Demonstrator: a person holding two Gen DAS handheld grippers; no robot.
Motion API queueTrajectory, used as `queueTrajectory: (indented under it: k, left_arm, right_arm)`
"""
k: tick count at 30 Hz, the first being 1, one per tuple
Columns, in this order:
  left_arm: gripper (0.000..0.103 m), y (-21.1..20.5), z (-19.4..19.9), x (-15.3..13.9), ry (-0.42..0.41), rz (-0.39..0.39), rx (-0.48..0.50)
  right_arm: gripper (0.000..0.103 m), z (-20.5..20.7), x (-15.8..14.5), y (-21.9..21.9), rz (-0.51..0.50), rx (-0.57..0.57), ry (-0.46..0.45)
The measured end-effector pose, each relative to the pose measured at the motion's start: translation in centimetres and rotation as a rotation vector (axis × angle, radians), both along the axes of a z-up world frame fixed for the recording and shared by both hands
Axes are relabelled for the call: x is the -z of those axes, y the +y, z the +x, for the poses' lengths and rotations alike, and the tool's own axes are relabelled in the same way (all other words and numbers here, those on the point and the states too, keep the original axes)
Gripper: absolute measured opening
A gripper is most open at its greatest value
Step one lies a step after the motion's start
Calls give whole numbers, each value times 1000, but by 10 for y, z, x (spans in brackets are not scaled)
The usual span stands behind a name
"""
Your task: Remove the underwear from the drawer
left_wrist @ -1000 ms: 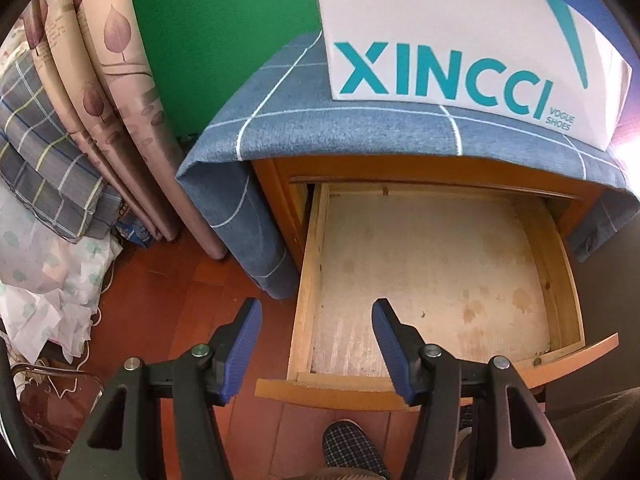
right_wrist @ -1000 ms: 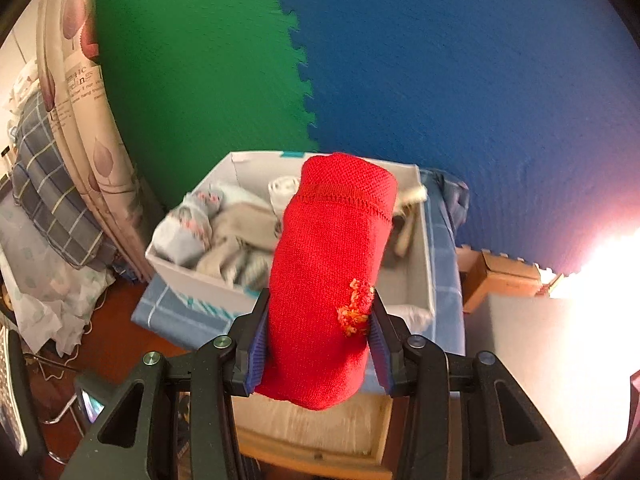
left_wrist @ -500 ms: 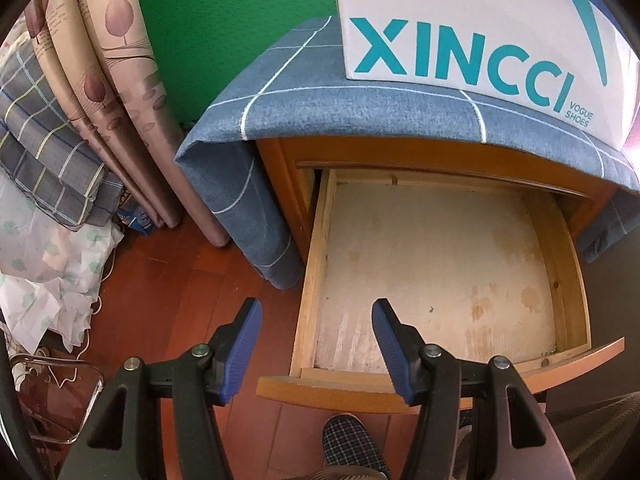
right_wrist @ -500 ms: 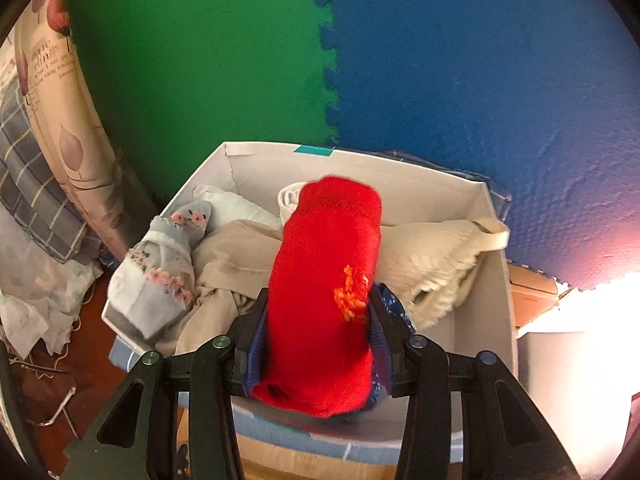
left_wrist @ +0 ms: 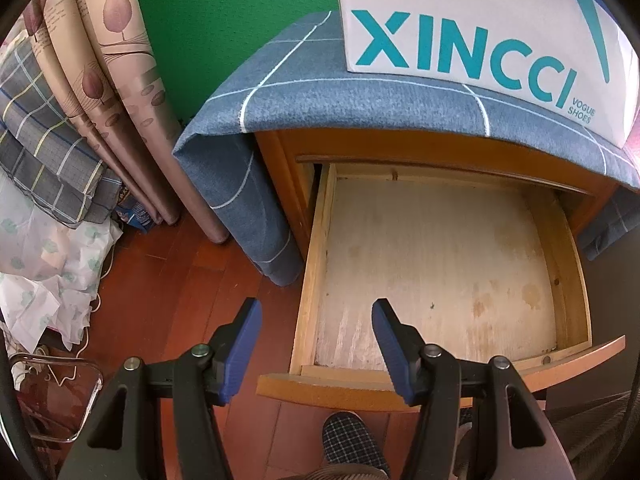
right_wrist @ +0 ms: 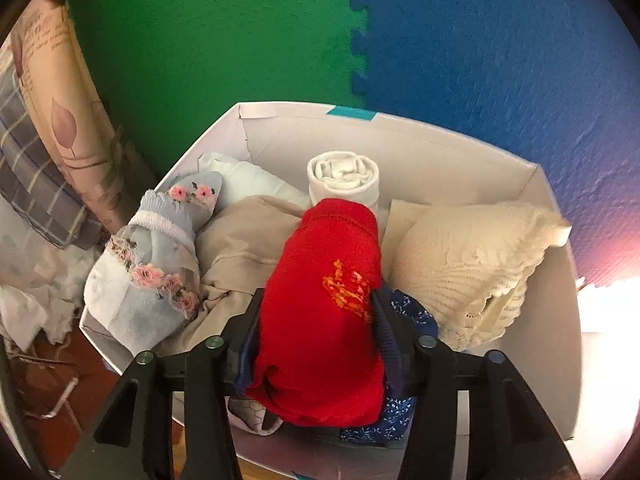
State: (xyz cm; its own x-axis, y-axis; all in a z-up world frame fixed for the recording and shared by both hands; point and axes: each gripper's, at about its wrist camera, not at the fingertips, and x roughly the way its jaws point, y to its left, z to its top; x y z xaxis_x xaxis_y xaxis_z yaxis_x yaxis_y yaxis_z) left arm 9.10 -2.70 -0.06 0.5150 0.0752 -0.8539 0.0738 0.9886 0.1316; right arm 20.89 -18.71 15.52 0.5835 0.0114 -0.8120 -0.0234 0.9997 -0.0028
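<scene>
Red underwear (right_wrist: 324, 300) now down near the shoe box's (right_wrist: 440, 136) front edge, my right gripper's (right_wrist: 316, 344) jaws just easing apart, seemingly releasing; left gripper (left_wrist: 316, 344) half-open, empty.

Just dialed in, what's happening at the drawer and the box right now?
The right tongs have the rolled red underwear between them, lowered into the white shoe box among other folded garments, and their jaws have just been opening, so this looks like the drop-off. The left tongs hang open with nothing between them over the front of the pulled-out wooden drawer, which shows only its bare bottom.
</scene>
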Motion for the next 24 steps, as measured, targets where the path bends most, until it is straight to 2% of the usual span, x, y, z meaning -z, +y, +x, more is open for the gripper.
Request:
queueTrajectory:
  k: [1,5,7,11,16,20,24]
  left_arm:
    - [59,0,0,0,0,2,0]
    - [59,-2,0,0,-1,4,2]
    - [59,-2,0,1,0,2,3]
    - [59,-2,0,1,1,-4,2]
    - [59,-2,-1,0,-4,-19,9]
    - [59,-1,-6,-2,-15,-38,5]
    - [59,0,-14,-5,-25,-56,10]
  right_arm:
    - [57,-2,-1,1,-9,-4,-6]
    - [69,-11,-11,-1,-7,-4,-27]
    - [82,-18,-20,-3,0,-5,-43]
    - [89,-40,-40,-8,5,-16,-90]
    - [95,-97,-56,-18,20,-14,-169]
    - [102,-152,-45,-29,15,36,-212]
    - [102,-192,-3,-36,-28,77,-169]
